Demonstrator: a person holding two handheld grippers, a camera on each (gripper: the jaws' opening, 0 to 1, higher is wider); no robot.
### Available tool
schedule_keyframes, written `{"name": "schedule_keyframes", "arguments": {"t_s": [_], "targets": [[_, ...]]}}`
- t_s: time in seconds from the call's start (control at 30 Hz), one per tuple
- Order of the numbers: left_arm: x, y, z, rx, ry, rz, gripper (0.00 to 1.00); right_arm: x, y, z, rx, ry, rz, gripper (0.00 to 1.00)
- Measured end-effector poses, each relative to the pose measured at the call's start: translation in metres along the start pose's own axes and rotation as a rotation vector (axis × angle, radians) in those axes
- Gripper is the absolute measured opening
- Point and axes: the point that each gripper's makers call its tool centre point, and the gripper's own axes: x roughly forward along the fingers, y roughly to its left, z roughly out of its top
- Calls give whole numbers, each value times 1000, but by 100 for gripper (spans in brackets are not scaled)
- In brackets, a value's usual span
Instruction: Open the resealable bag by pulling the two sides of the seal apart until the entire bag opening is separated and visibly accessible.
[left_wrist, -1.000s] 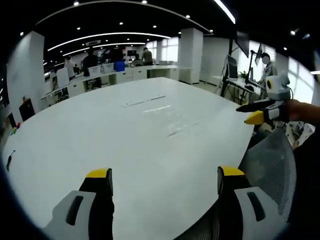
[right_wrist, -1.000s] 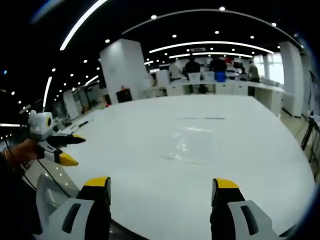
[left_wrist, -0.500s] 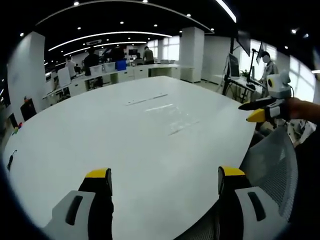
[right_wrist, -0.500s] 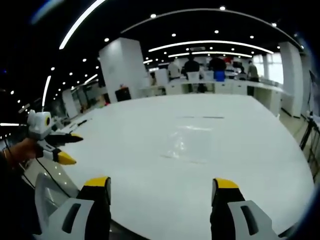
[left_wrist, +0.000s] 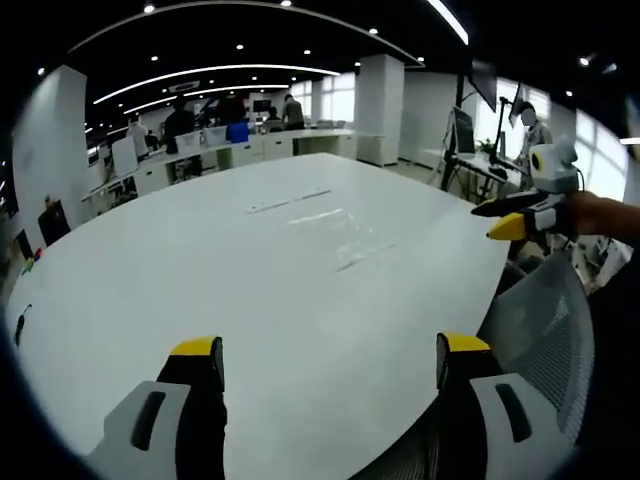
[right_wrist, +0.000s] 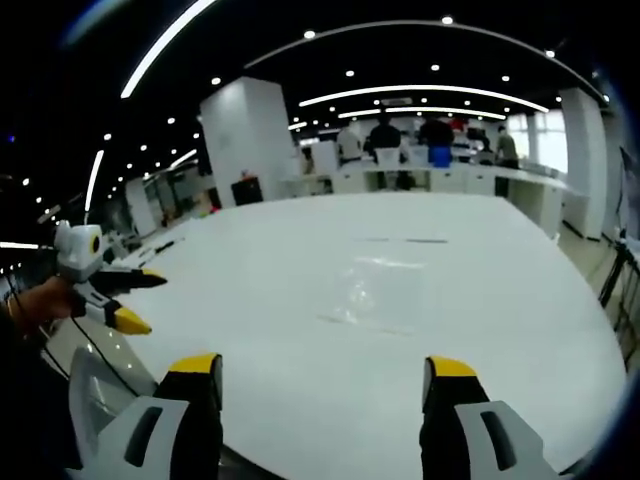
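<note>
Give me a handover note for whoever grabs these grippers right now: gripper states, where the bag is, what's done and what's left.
Left gripper: open, empty, held over the near edge of the white table.
Right gripper: open, empty, also back at the near edge.
Resealable bag: clear, lying flat on the table ahead of both grippers, untouched.
Done: nothing yet.
Left: reach in, grip each side of the seal, pull apart along the whole opening.

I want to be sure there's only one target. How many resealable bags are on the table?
1. A clear resealable bag lies flat on the white table, ahead of the open right gripper; it's faint in the left gripper view. Others could be hard to spot.
</note>
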Motion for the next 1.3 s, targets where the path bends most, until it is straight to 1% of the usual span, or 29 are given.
{"name": "schedule_keyframes", "arguments": {"t_s": [0.13, 0.3, 0.77, 0.9, 1.17, 1.3], "targets": [[0, 1, -3, 1, 3, 2, 86, 0, 0, -3, 2, 3, -1, 81], [-2, 4, -8, -16, 10, 12, 85, 2, 0, -5, 16, 4, -3, 81], [-4, 5, -14, -23, 23, 15, 85, 6, 5, -10, 14, 18, 10, 80], [-4, 5, -15, -26, 22, 17, 85, 6, 6, -13, 10, 34, 14, 80], [-3, 5, -14, -26, 20, 9, 85, 8, 6, -14, 12, 34, 8, 78], [-1, 4, -14, -24, 21, 1, 85, 10, 9, -17, -11, 46, 18, 76]]}}
